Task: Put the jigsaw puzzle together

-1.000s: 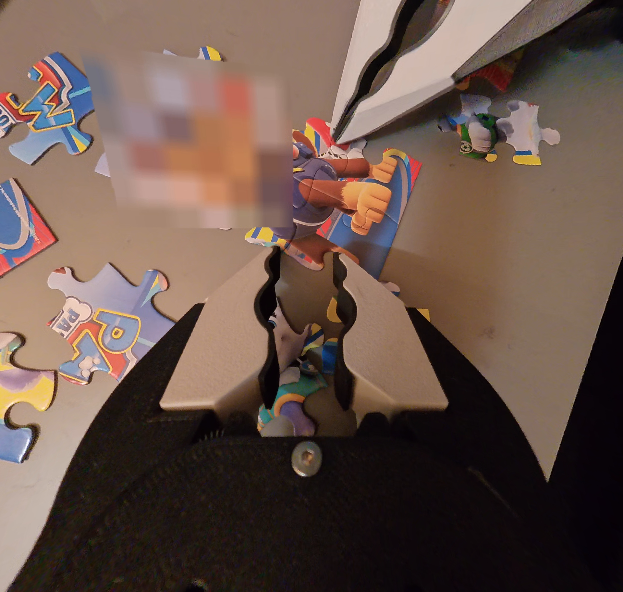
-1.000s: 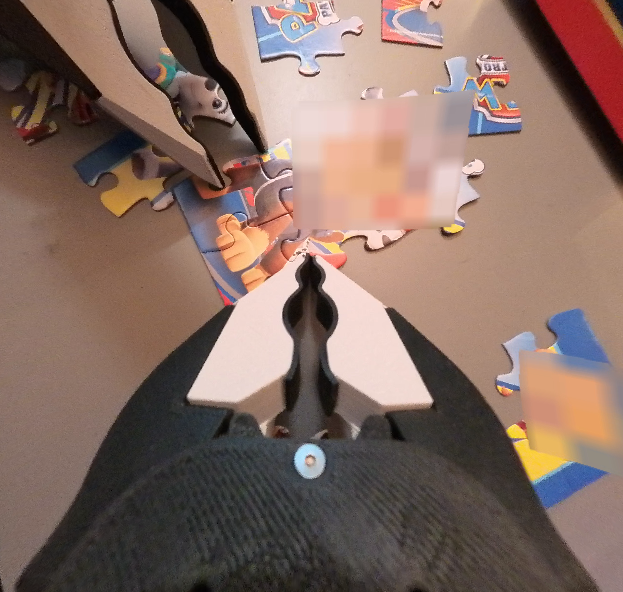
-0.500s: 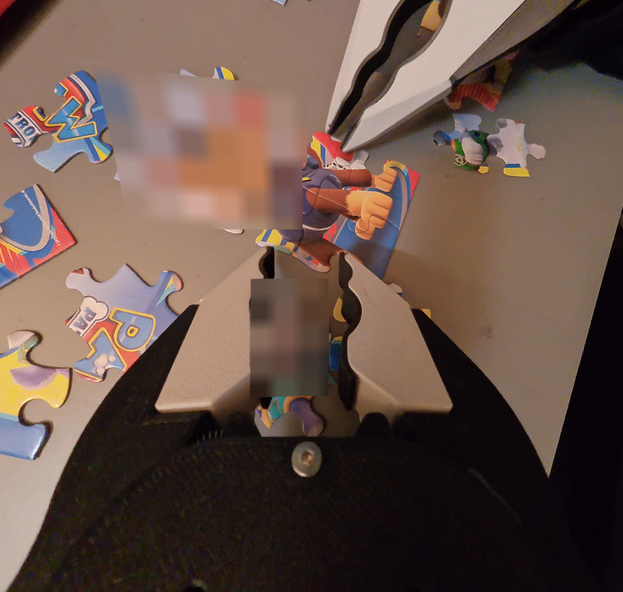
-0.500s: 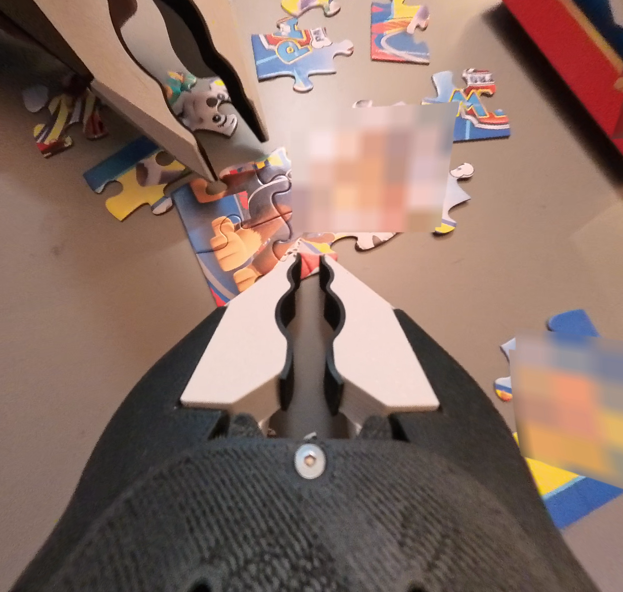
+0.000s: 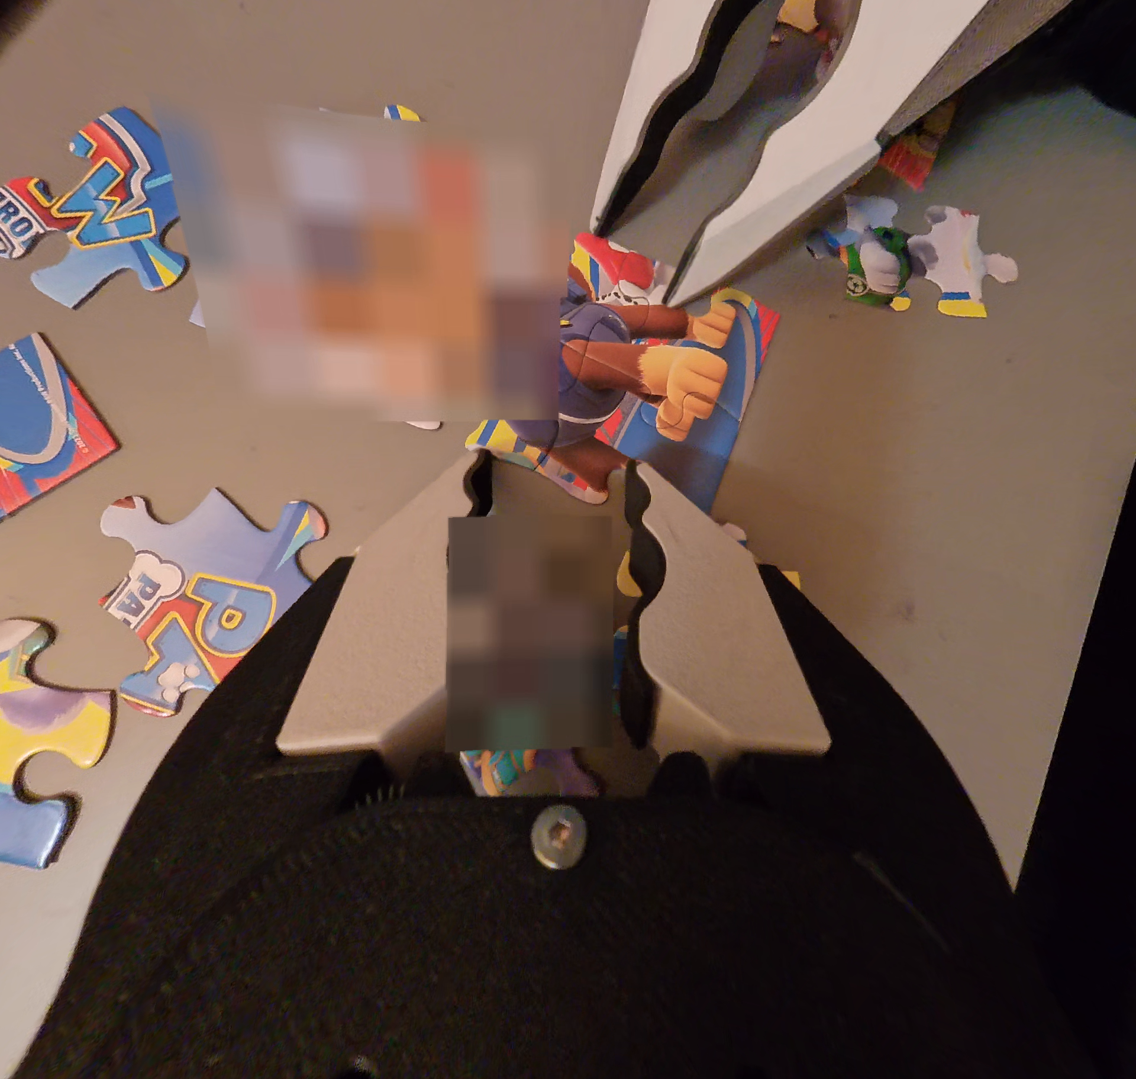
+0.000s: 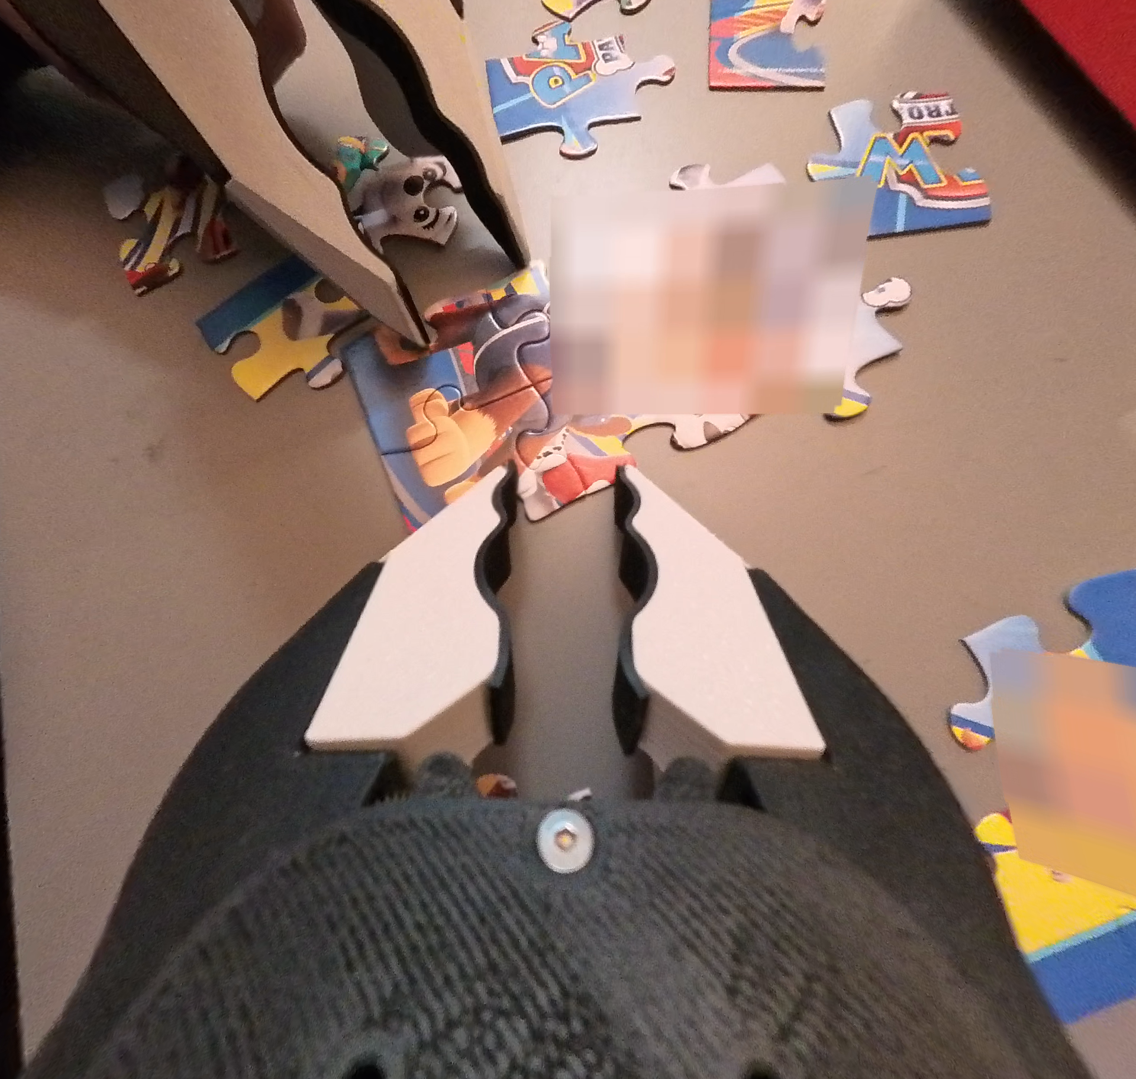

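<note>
Both grippers gape with nothing between their pads: our left gripper (image 5: 556, 477) and right gripper (image 6: 562, 484) flank the joined jigsaw cluster (image 6: 467, 397) from opposite sides. Loose jigsaw pieces (image 6: 571, 96) lie scattered on the grey worktop (image 6: 153, 527).

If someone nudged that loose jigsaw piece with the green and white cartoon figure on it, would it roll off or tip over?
Probably neither. The green and white piece lies flat on the grey table, so it would likely slide. It looks thin, like card, so probably light and fairly stiff. Its glossy face and low edge may make it fiddly to lift.
</note>
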`<state>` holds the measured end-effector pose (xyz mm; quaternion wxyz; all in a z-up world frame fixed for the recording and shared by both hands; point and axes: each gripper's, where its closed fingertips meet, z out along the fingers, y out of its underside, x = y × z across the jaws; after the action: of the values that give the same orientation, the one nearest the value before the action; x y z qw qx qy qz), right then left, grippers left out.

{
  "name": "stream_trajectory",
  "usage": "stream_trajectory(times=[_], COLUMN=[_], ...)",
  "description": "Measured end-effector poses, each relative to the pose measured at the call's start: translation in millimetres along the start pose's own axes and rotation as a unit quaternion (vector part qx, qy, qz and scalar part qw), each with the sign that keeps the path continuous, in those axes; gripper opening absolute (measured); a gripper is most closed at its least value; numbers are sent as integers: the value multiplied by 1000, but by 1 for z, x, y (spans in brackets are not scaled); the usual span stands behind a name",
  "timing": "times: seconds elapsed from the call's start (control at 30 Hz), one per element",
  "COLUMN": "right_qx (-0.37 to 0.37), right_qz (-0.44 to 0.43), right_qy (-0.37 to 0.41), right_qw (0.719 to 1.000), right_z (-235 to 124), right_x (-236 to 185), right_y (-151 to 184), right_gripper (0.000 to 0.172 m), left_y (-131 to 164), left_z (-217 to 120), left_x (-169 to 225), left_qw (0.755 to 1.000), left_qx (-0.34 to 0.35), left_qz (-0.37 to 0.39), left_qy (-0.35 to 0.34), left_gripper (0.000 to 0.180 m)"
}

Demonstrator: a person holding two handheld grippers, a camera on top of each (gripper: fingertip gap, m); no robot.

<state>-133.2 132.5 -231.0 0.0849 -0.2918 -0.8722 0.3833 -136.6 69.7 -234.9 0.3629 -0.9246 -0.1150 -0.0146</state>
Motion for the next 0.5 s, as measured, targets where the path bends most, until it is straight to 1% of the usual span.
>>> stream_trajectory(times=[0.13,0.23,0.37,0.43,0.5], right_qx=[-9,-11,11,22,22], right_qz=[12,5,8,6,-3], right_qy=[-7,5,17,35,72], right_qw=[1000,1000,1000,999,997], right_z=[-3,-6,-13,-18,-26], right_x=[-2,0,6,14,30], right_y=[4,6,0,-3,-5], right_gripper=[32,32,30,30,30], left_y=[-3,-4,-5,-5,-5], left_z=[1,3,3,3,2], left_x=[1,4,1,1,-1], left_qw=[1000,1000,1000,1000,1000], left_qx=[4,4,3,6,6], left_qz=[-7,-6,-3,-11,-17], left_qy=[9,17,11,18,15], left_gripper=[42,42,42,42,42])
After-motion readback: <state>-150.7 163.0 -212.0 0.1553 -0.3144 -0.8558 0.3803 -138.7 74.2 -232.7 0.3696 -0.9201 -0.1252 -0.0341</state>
